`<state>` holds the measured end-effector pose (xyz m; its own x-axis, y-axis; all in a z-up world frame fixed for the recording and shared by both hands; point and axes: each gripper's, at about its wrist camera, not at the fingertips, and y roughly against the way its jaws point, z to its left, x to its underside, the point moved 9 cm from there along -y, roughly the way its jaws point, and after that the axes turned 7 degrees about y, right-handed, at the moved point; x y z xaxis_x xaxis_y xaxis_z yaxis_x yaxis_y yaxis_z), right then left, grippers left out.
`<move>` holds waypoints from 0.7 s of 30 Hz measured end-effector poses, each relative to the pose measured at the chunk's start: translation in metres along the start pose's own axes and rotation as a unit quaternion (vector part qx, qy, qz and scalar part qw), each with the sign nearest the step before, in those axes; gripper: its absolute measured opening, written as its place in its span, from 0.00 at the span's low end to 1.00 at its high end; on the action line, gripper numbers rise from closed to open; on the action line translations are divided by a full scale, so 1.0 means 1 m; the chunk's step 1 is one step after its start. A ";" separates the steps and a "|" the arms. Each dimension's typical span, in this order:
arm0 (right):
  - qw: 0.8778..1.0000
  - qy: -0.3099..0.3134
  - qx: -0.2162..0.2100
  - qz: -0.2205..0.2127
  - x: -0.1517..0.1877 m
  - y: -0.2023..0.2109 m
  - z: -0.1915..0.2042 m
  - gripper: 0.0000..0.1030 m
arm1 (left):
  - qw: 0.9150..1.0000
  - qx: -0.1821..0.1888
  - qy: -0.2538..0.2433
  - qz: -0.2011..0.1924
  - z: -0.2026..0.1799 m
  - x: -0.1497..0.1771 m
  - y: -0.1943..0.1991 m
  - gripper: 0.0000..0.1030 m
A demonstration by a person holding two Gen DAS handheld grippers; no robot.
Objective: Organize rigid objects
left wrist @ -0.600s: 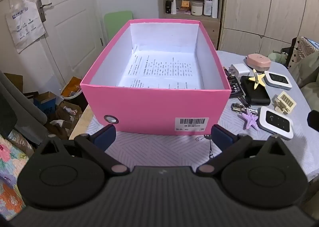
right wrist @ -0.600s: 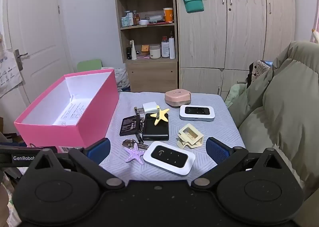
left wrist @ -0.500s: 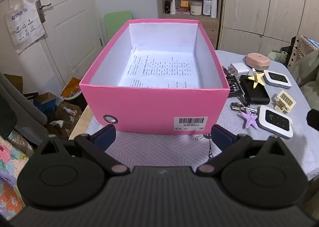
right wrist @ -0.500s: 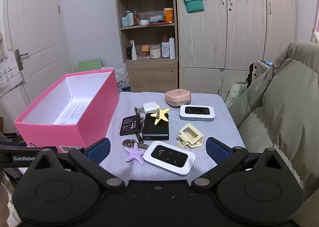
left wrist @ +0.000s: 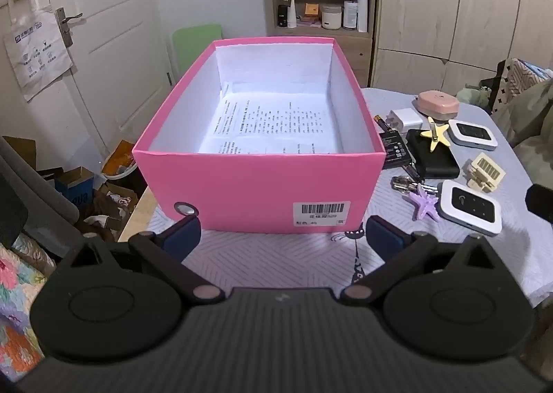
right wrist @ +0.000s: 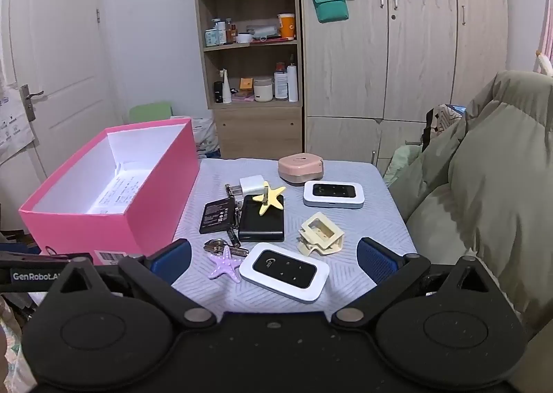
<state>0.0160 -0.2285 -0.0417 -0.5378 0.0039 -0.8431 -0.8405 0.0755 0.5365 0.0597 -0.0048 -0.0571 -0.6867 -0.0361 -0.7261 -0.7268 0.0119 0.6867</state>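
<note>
Fingers [right wrist: 171, 260] spread — two routers [right wrist: 284, 270], two starfish clips [right wrist: 226, 265].

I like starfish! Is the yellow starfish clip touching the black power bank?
Touching. The right wrist view shows the yellow starfish clip resting on top of the black power bank.

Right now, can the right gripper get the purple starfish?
Probably yes. The right hand-held gripper is open and empty, and the purple starfish lies just ahead on the table, uncovered, though keys touch it.
</note>
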 end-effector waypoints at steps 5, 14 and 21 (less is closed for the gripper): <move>1.000 -0.002 0.004 0.003 0.002 -0.003 -0.002 1.00 | 1.000 0.002 -0.003 0.001 -0.002 0.002 -0.001 1.00; 1.000 -0.007 0.007 0.007 0.006 -0.005 -0.005 1.00 | 1.000 0.002 -0.003 0.002 -0.004 0.003 -0.001 1.00; 1.000 -0.008 0.010 0.009 0.009 -0.006 -0.008 1.00 | 1.000 0.002 -0.007 -0.001 -0.007 0.004 0.001 1.00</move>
<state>0.0158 -0.2373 -0.0523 -0.5523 0.0217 -0.8333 -0.8287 0.0942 0.5517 0.0560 -0.0121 -0.0592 -0.6859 -0.0215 -0.7274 -0.7277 0.0165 0.6857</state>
